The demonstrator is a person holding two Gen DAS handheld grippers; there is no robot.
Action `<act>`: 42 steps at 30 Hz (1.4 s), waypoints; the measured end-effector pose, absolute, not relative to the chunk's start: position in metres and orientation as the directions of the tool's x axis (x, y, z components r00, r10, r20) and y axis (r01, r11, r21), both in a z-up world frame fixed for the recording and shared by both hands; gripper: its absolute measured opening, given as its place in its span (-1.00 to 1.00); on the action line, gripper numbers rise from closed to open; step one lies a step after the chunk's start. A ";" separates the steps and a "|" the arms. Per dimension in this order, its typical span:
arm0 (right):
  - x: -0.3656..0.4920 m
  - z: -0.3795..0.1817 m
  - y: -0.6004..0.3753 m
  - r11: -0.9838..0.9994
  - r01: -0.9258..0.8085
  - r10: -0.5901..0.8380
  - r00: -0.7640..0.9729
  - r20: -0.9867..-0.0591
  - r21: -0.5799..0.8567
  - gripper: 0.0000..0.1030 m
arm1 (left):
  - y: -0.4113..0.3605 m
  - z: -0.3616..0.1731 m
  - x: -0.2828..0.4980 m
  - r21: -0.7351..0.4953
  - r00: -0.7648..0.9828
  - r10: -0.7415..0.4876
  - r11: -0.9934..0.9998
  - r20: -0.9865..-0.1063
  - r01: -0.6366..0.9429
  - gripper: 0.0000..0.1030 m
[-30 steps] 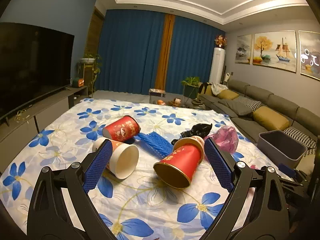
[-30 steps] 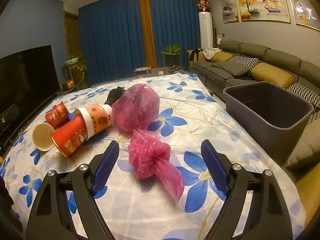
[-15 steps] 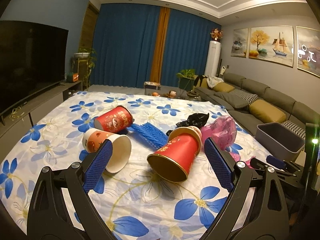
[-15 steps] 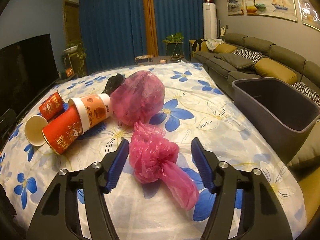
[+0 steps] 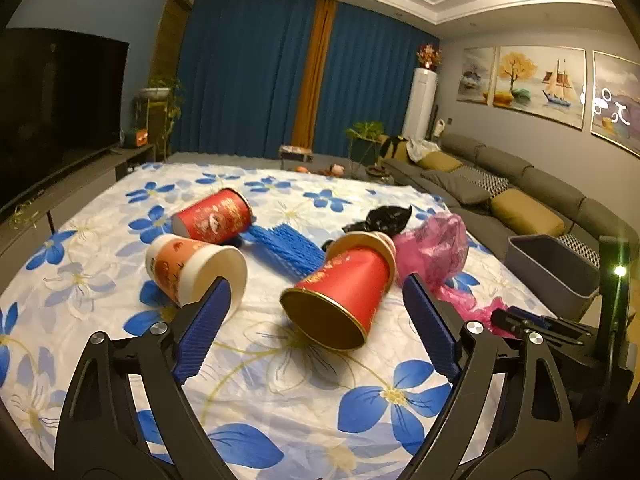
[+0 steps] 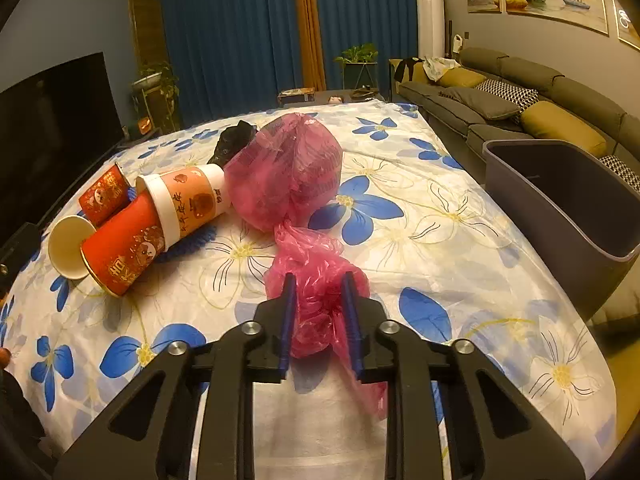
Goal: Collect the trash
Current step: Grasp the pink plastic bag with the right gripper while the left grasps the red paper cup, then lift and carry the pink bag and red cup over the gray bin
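So my right tool (image 6: pixel 317 312) is closing down on the small crumpled pink bag (image 6: pixel 316 280) lying on the flowery surface (image 6: pixel 440 216), pads already squeezing the plastic. I'm thinking the trick is gripping the bunched middle, not the loose tail, then lifting straight up before swinging to the grey bin (image 6: pixel 568 208) on my right. My left tool (image 5: pixel 316 312) is hanging wide open with nothing in it, lining up on the tipped red cup (image 5: pixel 340 296). The left view is showing the blue foam netting (image 5: pixel 284 244); the right view is mostly hiding it.
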State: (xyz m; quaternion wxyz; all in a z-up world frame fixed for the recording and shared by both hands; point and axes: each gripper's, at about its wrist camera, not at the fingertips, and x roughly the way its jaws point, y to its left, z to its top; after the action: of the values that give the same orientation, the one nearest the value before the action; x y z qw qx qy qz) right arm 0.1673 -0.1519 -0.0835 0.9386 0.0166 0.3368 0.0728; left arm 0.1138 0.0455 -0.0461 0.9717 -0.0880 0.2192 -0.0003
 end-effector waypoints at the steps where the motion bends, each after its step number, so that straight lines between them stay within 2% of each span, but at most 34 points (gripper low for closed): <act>1: 0.167 -0.083 -0.153 0.989 -0.125 0.149 0.764 -0.627 0.083 -0.73 | 0.044 -0.047 0.115 -0.170 0.901 -0.043 0.985 -0.432 -0.035 0.61; 2: 0.166 -0.082 -0.154 0.988 -0.127 0.155 0.768 -0.622 0.090 -0.87 | 0.042 -0.048 0.117 -0.169 0.897 -0.049 0.985 -0.440 -0.030 0.55; 14: 0.146 -0.069 -0.167 0.983 -0.122 0.176 0.828 -0.532 0.137 -0.88 | 0.039 -0.074 0.158 -0.256 0.801 -0.175 0.966 -0.573 0.027 0.03; 21: 0.136 -0.056 -0.173 0.981 -0.131 0.187 0.846 -0.499 0.146 -0.88 | 0.041 -0.086 0.170 -0.348 0.756 -0.261 0.936 -0.600 0.047 -0.53; 26: 0.130 -0.052 -0.171 0.979 -0.143 0.198 0.849 -0.489 0.147 -0.88 | 0.038 -0.087 0.171 -0.364 0.750 -0.291 0.929 -0.594 0.071 -0.95; 42: 0.108 -0.032 -0.176 0.976 -0.159 0.208 0.878 -0.432 0.147 -0.88 | 0.038 -0.033 0.110 -0.305 0.844 -0.279 0.941 -0.459 0.145 -0.96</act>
State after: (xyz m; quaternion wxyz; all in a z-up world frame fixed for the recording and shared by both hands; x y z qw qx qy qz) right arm 0.1079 -0.1759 -0.0316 0.9675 0.0534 0.2283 0.0948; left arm 0.1098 0.0379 -0.0333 0.9512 -0.1306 0.2565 -0.1113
